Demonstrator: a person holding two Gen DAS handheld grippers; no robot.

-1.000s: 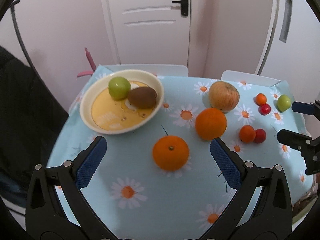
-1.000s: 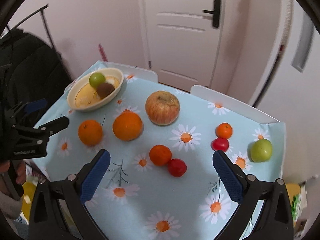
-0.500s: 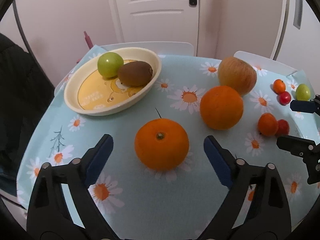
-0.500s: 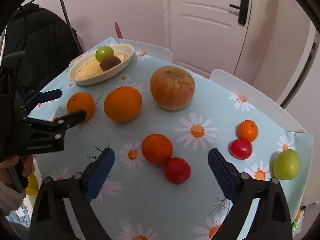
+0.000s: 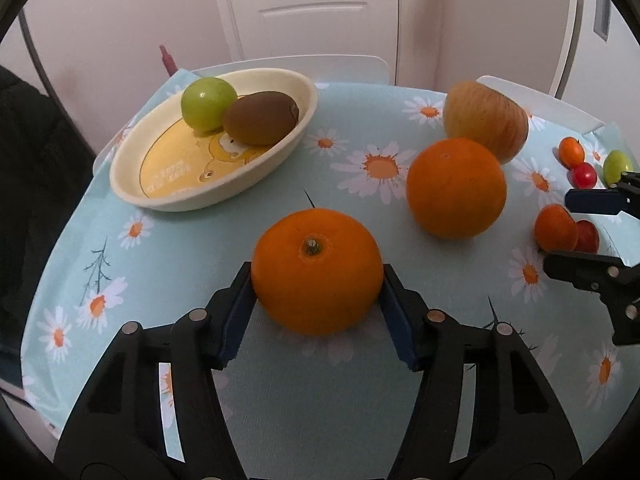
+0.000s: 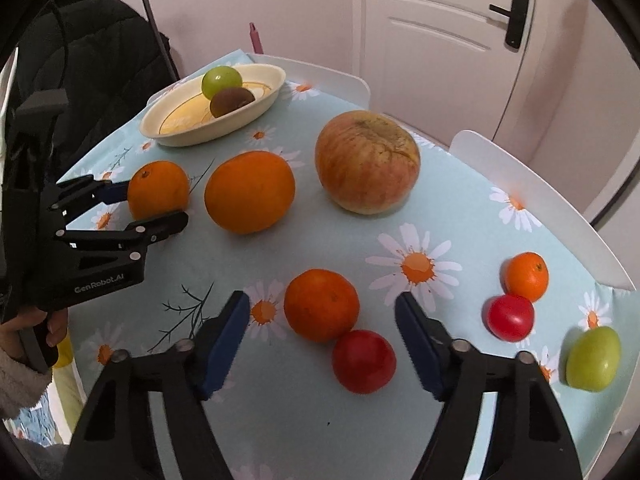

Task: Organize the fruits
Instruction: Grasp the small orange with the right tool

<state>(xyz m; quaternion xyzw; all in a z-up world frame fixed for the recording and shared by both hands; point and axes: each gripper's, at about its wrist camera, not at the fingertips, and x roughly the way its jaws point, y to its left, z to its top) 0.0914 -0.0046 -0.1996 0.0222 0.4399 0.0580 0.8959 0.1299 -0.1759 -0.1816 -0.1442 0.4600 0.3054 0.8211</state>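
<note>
My left gripper (image 5: 316,316) is shut on an orange (image 5: 316,270) that rests on the tablecloth; it also shows in the right wrist view (image 6: 158,190). A cream bowl (image 5: 136,192) at the back left holds a green apple (image 5: 208,102) and a kiwi (image 5: 260,118). My right gripper (image 6: 322,340) is open, its blue pads on either side of a small tangerine (image 6: 320,304) and a red tomato (image 6: 364,360), touching neither. A bigger orange (image 6: 250,192) and a large apple (image 6: 366,162) lie mid-table.
A small tangerine (image 6: 526,276), a red tomato (image 6: 510,316) and a green fruit (image 6: 592,358) lie near the right table edge. Two white chair backs (image 6: 532,188) stand behind the table. A black coat (image 6: 80,52) hangs at the left.
My left gripper moved forward and closed on the near orange. My right gripper moved forward and down, bringing its open jaws around the small tangerine and tomato.
</note>
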